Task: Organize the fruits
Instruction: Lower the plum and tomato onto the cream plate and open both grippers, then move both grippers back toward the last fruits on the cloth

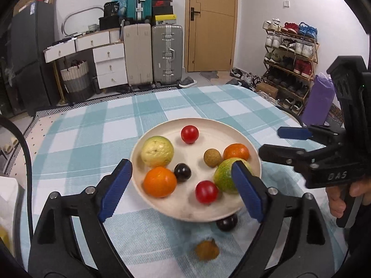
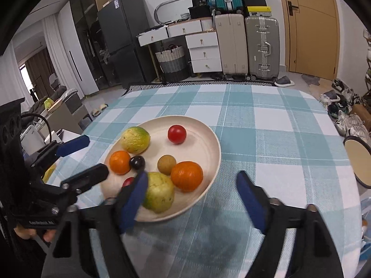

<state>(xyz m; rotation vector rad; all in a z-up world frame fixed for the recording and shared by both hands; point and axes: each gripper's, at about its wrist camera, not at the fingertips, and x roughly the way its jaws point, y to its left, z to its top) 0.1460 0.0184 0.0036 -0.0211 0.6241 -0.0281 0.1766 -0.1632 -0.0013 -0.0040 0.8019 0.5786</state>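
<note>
Fruit nearest us is what remains loose: a brown lychee-like fruit (image 1: 206,250) and a dark plum (image 1: 226,222) lie on the checked tablecloth (image 1: 92,139), the plum tucked right against the near rim of the plate (image 1: 194,215). Our left gripper (image 1: 180,190) hangs over that rim with its jaws wide and nothing between them; our right gripper (image 2: 192,201) is likewise spread and empty, its left pad in front of the near guava (image 2: 160,192).

Risks, as we judge them: both strays are round, so a pad closing off-centre could send one rolling toward the table's edge. The plum sits so close under the rim that a finger reaching for it may knock or tip the plate.

Farther in, the plate is crowded with two oranges (image 1: 160,181), a second guava (image 1: 157,151), tomatoes (image 1: 189,134), another lychee-like fruit (image 1: 212,158) and a second plum (image 1: 182,172). Anything dropped carelessly could bump these or roll out. Both grippers also work close together and might collide.
</note>
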